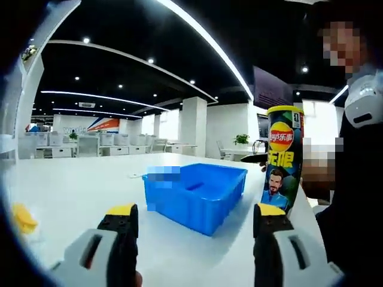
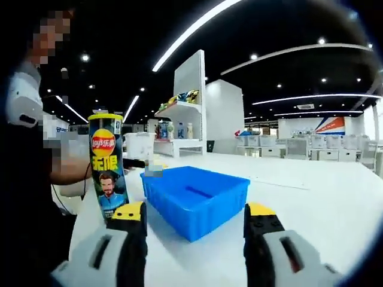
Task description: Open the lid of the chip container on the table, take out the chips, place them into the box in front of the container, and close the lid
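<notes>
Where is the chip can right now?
The chip can stands upright on the white table, lid on, right of the blue box in the left gripper view, left of it in the right.

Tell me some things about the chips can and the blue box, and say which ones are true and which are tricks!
1. The chip can stands upright on the white table. True.
2. The blue box is full of chips. False: what shows of its inside is empty.
3. The lid is already off the can. False: a yellow lid is on top.
4. Both grippers are holding nothing. True: the left gripper and the right gripper have their jaws spread apart with nothing between them.
5. The can is lying inside the box. False: it stands on the table beside the box.
</notes>
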Motion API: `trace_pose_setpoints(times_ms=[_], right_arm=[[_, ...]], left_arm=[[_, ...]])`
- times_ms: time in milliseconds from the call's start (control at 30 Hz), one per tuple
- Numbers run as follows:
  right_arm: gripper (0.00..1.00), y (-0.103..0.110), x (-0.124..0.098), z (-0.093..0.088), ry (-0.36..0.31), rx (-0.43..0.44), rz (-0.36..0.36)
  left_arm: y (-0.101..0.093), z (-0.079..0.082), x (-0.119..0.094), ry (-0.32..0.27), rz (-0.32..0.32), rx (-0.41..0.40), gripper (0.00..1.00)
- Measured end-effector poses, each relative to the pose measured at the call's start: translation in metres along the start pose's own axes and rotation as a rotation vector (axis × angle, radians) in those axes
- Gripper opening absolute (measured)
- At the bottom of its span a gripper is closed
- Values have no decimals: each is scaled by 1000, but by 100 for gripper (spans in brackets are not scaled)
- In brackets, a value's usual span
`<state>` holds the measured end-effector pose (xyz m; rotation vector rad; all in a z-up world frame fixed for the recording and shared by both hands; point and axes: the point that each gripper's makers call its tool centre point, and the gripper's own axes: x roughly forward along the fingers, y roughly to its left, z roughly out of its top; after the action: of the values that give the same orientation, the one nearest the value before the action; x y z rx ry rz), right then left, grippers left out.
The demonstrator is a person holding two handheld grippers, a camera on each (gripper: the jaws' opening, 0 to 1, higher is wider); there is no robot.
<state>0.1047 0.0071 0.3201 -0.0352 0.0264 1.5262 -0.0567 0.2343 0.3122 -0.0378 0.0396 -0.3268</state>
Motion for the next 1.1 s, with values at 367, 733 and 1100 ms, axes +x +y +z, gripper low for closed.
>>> trace_pose_setpoints(times_ms=[367, 733, 1100], right_arm=[[81, 1, 10, -22, 61, -30, 11], [72, 2, 43, -34, 133, -69, 20], [64, -2, 67, -39, 158, -70, 6]], left_arm=[[5, -12, 16, 29, 22, 40, 95], [-6, -28, 48, 92, 18, 47, 89], [-1, -24, 61, 71, 49, 8, 82]])
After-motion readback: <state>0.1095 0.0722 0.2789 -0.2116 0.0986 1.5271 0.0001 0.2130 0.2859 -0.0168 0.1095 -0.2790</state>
